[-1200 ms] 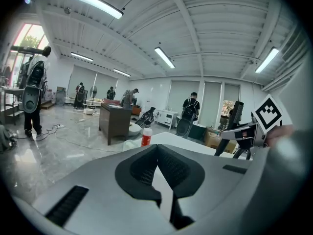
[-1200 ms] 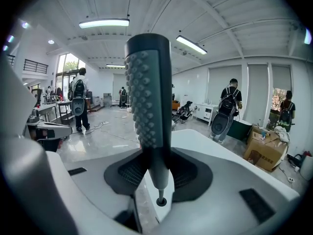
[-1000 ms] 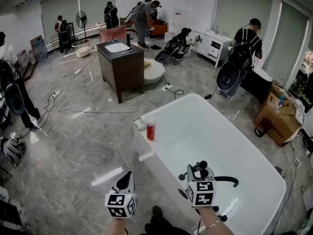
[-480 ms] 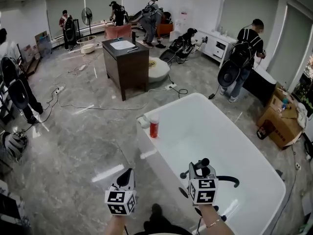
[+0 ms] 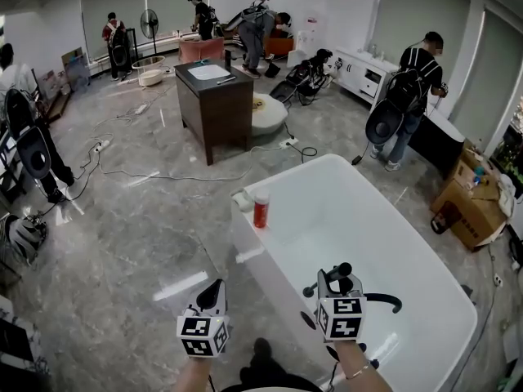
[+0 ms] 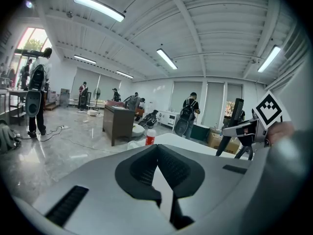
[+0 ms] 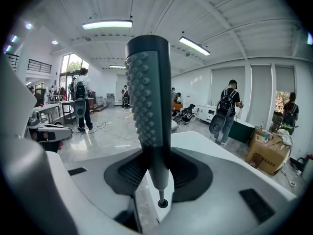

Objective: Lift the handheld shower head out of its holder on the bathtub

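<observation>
Lower right of the head view: right gripper [image 5: 335, 276] was clamped on the shower head [image 7: 148, 106], which stood upright between the jaws over the tub [image 5: 324, 161]. Lower centre-left: left gripper [image 5: 214, 291] had its jaws together and empty, over the floor beside the tub. A red can [image 5: 261, 209] stood on the tub's far left rim. A dark cabinet [image 5: 214, 96] stood beyond, upper centre.

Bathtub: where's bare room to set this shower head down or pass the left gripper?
Free: the bathtub basin ahead of the right gripper, and the floor left of the tub, up to the cables. Crowded: the far left rim corner with the red bottle, and the black fittings beside the held shower head.
</observation>
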Tool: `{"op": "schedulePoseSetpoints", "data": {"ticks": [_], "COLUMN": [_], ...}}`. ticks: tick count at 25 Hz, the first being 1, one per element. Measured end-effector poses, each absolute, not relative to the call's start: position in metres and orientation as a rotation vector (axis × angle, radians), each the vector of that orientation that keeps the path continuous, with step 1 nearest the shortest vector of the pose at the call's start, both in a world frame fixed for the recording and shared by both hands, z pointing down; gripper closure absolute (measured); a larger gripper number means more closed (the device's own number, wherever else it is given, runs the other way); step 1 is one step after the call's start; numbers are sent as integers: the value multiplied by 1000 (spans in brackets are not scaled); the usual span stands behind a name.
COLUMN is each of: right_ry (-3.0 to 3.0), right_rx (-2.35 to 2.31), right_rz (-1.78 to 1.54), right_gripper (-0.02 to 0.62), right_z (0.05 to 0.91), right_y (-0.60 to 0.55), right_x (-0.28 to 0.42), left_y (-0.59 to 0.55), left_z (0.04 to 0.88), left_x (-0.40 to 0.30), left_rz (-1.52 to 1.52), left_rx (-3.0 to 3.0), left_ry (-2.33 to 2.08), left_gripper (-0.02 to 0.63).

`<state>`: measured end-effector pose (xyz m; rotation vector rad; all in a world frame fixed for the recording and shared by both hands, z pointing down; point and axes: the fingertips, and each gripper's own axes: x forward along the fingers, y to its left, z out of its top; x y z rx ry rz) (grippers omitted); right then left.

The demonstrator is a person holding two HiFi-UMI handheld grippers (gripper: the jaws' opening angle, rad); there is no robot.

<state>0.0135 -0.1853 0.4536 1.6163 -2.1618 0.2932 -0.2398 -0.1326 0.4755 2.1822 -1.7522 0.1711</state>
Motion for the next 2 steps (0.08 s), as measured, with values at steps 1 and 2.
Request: {"op": "schedulePoseSetpoints", "data": {"ticks": [1, 2], "right_ry": [-2162, -2162], "right_rx": [1617, 1617], "right_rz": [294, 294], "right_gripper": [459, 459], "right_z": [453, 453], "right_y": [-186, -186], "right_x": [14, 15], "left_y": [-133, -133], "left_z": [475, 475], "left_x": [-239, -238], "left_rz": [170, 169], "left_rx": [2182, 2182], "left_ry": [-1753, -1753], "left_gripper": [589, 589]}}
